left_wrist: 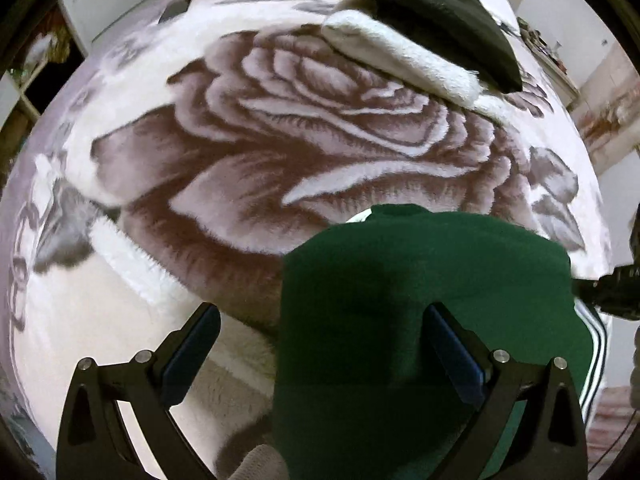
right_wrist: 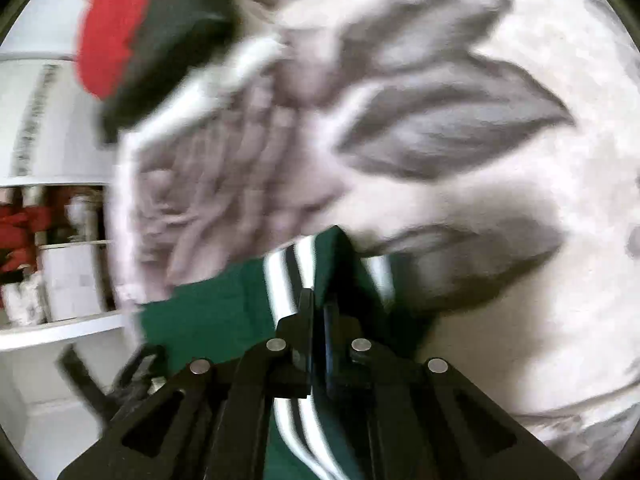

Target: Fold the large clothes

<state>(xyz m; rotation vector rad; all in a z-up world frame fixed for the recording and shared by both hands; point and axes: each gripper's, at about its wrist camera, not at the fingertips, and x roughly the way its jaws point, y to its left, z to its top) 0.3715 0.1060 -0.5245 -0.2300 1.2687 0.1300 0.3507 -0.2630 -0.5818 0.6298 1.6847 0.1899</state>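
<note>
Green garment (left_wrist: pixel 420 320), white-striped, lies part-folded at lower centre on the rose blanket (left_wrist: pixel 280 120). Right gripper (right_wrist: pixel 320 312) pinches its striped edge; left gripper (left_wrist: pixel 320 344) gapes wide, gripping nothing. Fold mid-way, judging by the bunching; flattening remains.

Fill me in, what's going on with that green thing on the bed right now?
A person is folding a dark green garment with white stripes on a rose-print blanket. The right gripper is shut on a striped edge of the garment. The left gripper hangs open over the green fabric, with nothing pinched. A black garment and a red one lie at the far side of the blanket.
</note>
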